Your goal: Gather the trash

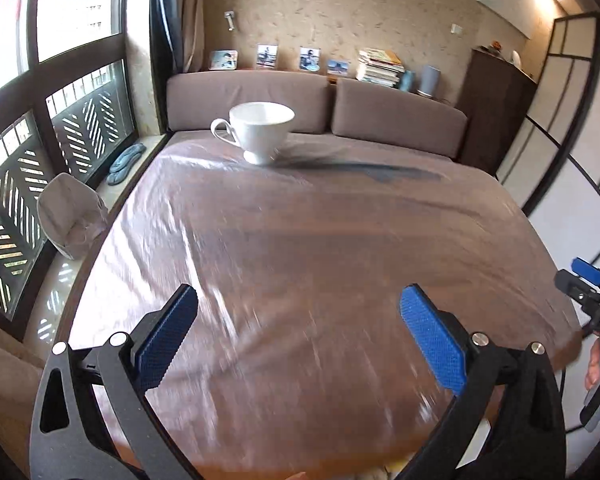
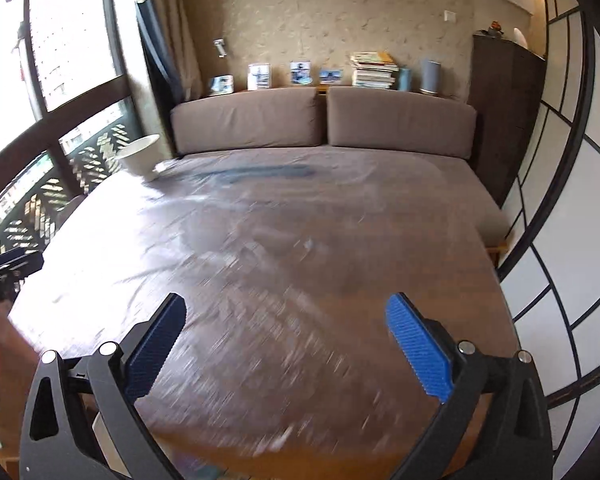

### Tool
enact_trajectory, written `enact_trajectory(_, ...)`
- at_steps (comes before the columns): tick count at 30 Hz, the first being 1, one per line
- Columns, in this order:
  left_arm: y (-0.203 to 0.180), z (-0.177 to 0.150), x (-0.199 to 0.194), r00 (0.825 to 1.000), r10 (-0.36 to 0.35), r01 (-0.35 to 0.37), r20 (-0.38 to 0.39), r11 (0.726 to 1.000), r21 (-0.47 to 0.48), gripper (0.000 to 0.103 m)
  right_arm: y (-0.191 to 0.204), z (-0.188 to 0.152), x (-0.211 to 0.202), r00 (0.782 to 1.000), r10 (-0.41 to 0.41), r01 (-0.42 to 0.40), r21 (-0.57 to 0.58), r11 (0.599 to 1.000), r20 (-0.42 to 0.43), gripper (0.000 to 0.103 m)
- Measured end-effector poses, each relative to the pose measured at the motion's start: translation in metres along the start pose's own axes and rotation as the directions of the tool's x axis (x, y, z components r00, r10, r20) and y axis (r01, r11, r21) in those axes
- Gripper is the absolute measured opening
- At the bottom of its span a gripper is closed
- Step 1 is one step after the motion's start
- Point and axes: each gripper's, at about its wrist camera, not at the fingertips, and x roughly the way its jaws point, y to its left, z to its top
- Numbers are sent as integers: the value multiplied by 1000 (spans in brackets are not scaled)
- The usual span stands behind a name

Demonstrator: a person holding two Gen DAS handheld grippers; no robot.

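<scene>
My left gripper (image 1: 300, 296) stands open above the near part of a brown table (image 1: 300, 240) covered with clear film, and nothing is between its blue pads. My right gripper (image 2: 287, 302) is also open and empty over the same table (image 2: 300, 240). It shows at the right edge of the left wrist view (image 1: 588, 284), held by a hand. A pale bin with a liner (image 1: 70, 216) stands left of the table by the window. A long dark blurred streak (image 1: 380, 170) lies near the table's far edge; I cannot tell what it is.
A white cup (image 1: 260, 130) stands at the table's far edge, left of the streak. Behind the table is a brown sofa (image 1: 320, 104), with photos and a stack of books (image 1: 380, 68) on the ledge above. Windows run along the left, panelled screens along the right.
</scene>
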Motion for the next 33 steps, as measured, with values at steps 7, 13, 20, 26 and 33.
enact_trajectory(7, 40, 49, 86, 995, 81, -83, -65, 996, -23, 102, -68, 46, 98, 990, -112, 119, 88, 989, -86, 99)
enact_trajectory(13, 65, 63, 129, 984, 113, -120, -139, 992, -44, 102, -90, 53, 130, 975, -188, 199, 90, 976, -116, 99)
enact_trajectory(20, 66, 63, 145, 980, 126, -132, -157, 991, -29, 102, -106, 51, 148, 965, -197, 219, 124, 968, -171, 99)
enact_trajectory(26, 64, 69, 155, 976, 142, -144, -163, 990, -4, 102, -106, 51, 155, 957, -217, 241, 115, 964, -193, 99)
enact_trajectory(33, 63, 70, 156, 976, 145, -149, -165, 989, -10, 102, -105, 50, 154, 956, -219, 244, 115, 963, -194, 99)
